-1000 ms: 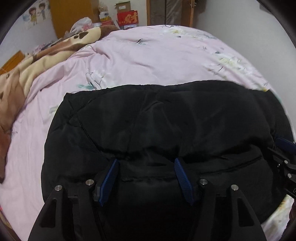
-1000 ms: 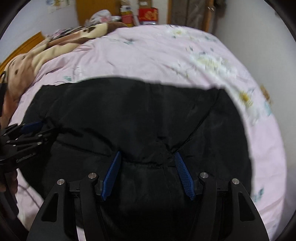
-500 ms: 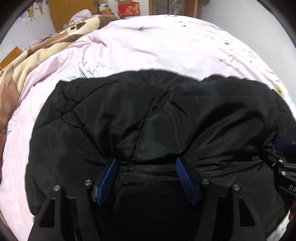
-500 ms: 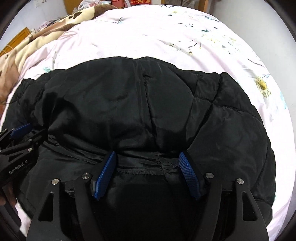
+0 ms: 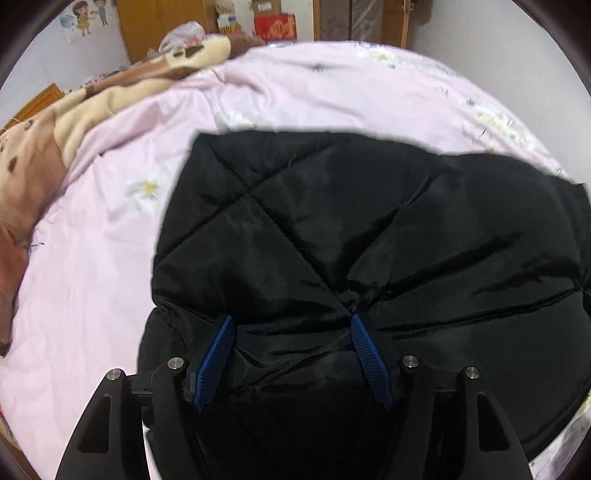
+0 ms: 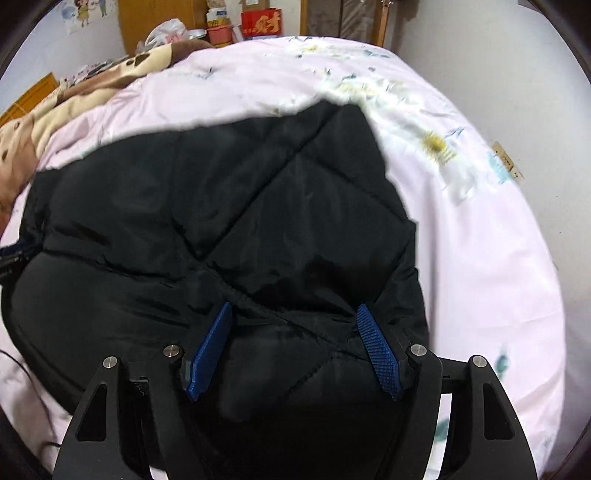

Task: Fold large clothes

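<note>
A large black quilted jacket (image 5: 332, 229) lies on the pink bed; it also shows in the right wrist view (image 6: 221, 206). My left gripper (image 5: 290, 321) has its blue pads wide apart, with a bunched edge of the jacket lying between them; the fabric puckers toward the right pad. My right gripper (image 6: 293, 310) stands the same way, its pads apart over a gathered jacket seam. A bit of the left gripper (image 6: 11, 254) shows at the left edge of the right wrist view.
The pink floral bedsheet (image 5: 92, 258) surrounds the jacket. A brown and cream blanket (image 5: 74, 122) lies along the far left. Wooden furniture, boxes and a plastic bag (image 6: 166, 31) stand behind the bed. A grey wall (image 6: 517, 92) runs along the right side.
Both grippers have moved forward with the jacket edge. The jacket's near half now lies folded over toward the far side, and its visible outline is narrower.
</note>
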Tool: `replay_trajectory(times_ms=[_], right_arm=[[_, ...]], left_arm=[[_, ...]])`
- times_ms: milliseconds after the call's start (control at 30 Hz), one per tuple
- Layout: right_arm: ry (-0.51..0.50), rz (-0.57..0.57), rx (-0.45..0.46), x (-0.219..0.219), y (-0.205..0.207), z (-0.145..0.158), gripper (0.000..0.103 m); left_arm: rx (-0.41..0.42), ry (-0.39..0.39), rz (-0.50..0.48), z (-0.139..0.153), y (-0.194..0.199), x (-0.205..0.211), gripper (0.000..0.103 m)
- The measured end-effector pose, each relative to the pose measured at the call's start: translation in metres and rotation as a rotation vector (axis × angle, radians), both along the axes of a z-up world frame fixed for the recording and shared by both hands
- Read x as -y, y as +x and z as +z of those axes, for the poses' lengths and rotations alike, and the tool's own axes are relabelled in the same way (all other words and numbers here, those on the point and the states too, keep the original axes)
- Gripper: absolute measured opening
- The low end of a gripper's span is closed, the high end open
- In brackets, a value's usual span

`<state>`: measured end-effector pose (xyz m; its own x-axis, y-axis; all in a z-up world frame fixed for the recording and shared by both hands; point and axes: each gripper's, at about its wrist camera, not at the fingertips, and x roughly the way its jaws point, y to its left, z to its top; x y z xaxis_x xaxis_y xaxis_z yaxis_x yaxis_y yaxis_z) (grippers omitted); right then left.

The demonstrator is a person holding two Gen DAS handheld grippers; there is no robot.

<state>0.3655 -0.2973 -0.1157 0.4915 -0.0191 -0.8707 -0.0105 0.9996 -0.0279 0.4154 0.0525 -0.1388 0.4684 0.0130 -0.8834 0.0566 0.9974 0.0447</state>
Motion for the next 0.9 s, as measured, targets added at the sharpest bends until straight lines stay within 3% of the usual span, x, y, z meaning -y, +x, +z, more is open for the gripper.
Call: replay_trajectory(times_ms=[167,300,567,700,833,900], right_arm=[[0.03,-0.036,-0.028,0.003,0.01,-0.025,0.072],[0.02,-0.03,-0.034,0.0,0.008,-0.023,0.072],[0.03,-0.022,0.023,0.015,-0.018,0.029,0.072],[0.001,-0.004,0.004,0.019,-0.032,0.019,0.072],[0.027,-0.018,-0.027,0.018,-0.019,-0.008,0.075],[0.006,-0.024,-0.027,0.012,-0.014,-0.013,0.077]], left_arm=[[-0.022,-0.039,0.013,-0.021,0.009,-0.006,0.066],[-0.036,-0.035,0.006,-0.019,0.008,-0.008,0.066],[0.033,-0.052,-0.028,0.024,-0.034,-0.037,0.066],[0.029,-0.039,-0.019,0.005,-0.049,-0.052,0.066],[-0.027,-0.06,0.029,-0.022,-0.027,-0.053,0.067],[-0.021,-0.012,0.023,-0.024,-0.024,-0.045,0.067]])
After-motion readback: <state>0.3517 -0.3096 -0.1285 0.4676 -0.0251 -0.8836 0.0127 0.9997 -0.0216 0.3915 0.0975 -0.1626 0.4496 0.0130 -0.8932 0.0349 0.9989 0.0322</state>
